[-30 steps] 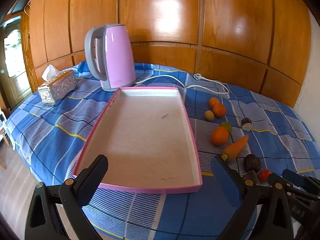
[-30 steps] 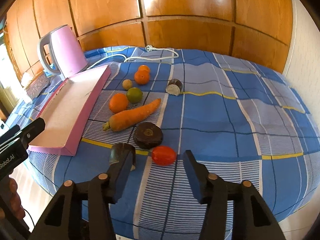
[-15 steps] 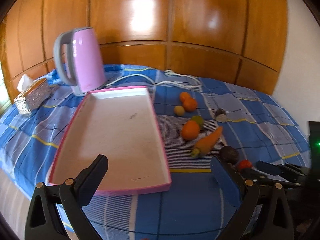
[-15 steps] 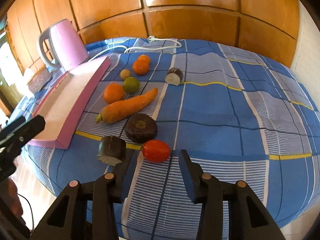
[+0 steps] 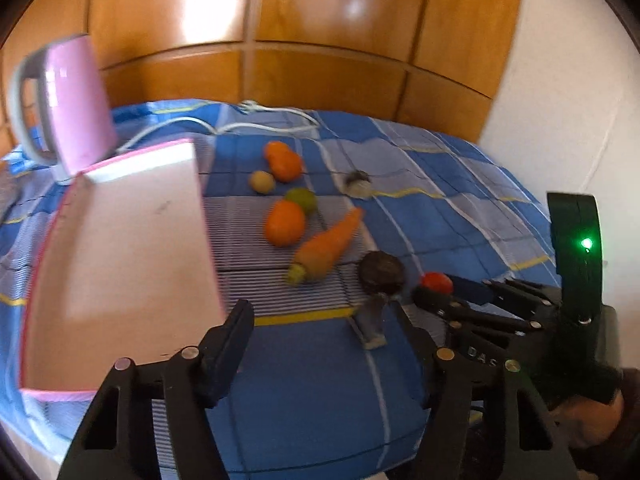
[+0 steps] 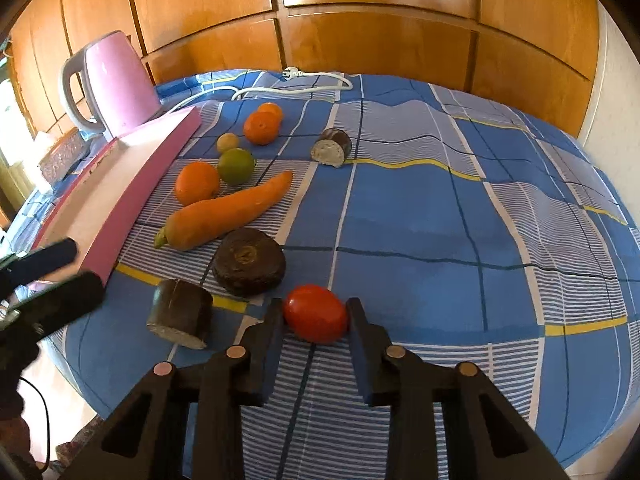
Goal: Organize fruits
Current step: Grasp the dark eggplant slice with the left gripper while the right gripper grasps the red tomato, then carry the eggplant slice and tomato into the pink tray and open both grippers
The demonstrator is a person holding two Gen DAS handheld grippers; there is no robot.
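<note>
A red tomato [image 6: 316, 314] lies on the blue checked cloth near the front edge, and my right gripper [image 6: 316, 320] is shut on it, pads pressed against both sides. Behind it sit a dark round fruit [image 6: 248, 262], a carrot [image 6: 228, 212], two oranges [image 6: 196, 182], a lime [image 6: 236, 166] and a small yellow fruit [image 6: 228, 142]. A dark cut piece [image 6: 180, 314] rests left of the tomato. My left gripper [image 5: 324, 316] hovers by the pink tray [image 5: 120, 260] with its jaws closing on nothing. The cut piece [image 5: 372, 320] lies just ahead of its right finger.
A pink kettle [image 6: 116, 84] stands behind the tray, its white cord [image 6: 296, 80] trailing along the back. A tissue box [image 6: 60, 156] is at far left. Another cut dark piece [image 6: 332, 148] lies mid-table. Wooden panels back the table; a person's hand [image 5: 592, 412] holds the right gripper.
My right gripper came down and forward around the tomato and closed on it. The left gripper swung right toward the fruit, and its jaws narrowed.
</note>
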